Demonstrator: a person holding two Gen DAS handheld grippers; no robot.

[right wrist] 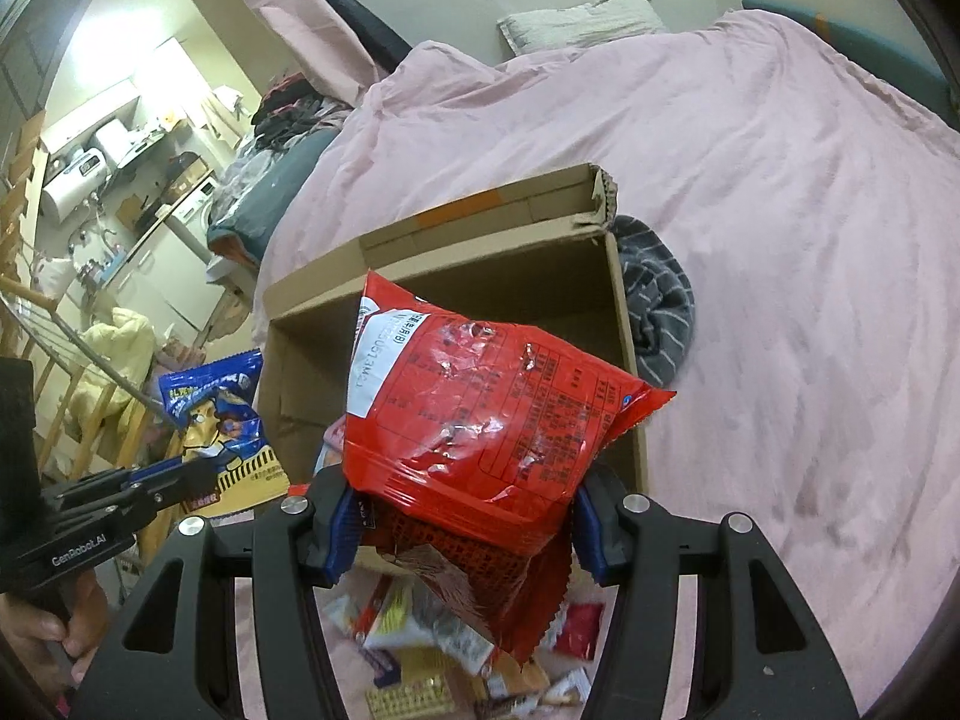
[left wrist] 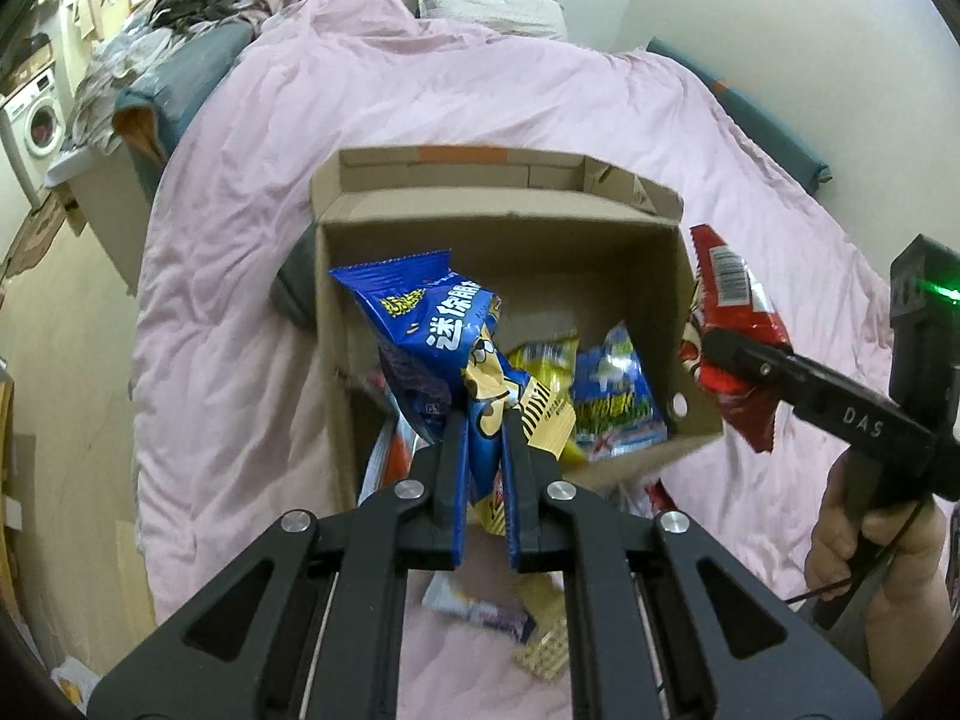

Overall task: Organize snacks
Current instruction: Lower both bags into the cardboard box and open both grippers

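Observation:
An open cardboard box [left wrist: 504, 246] [right wrist: 624, 324] stands on the pink bed. My left gripper [left wrist: 485, 420] is shut on a blue snack bag [left wrist: 432, 336] and holds it over the box; the bag also shows at the left of the right wrist view [right wrist: 216, 414]. My right gripper [right wrist: 462, 516] is shut on a red snack bag [right wrist: 480, 414] and holds it above the box's near edge; in the left wrist view the red bag [left wrist: 732, 312] hangs at the box's right wall. A yellow packet [left wrist: 540, 360] and a blue-green packet [left wrist: 612, 396] lie inside the box.
Several loose small snack packets [right wrist: 432, 648] [left wrist: 480, 606] lie on the pink duvet [left wrist: 420, 96] in front of the box. A grey striped cloth [right wrist: 660, 306] lies beside the box. A pillow [left wrist: 486, 3] is at the bed's head. Clutter and a washing machine [left wrist: 36, 120] stand left.

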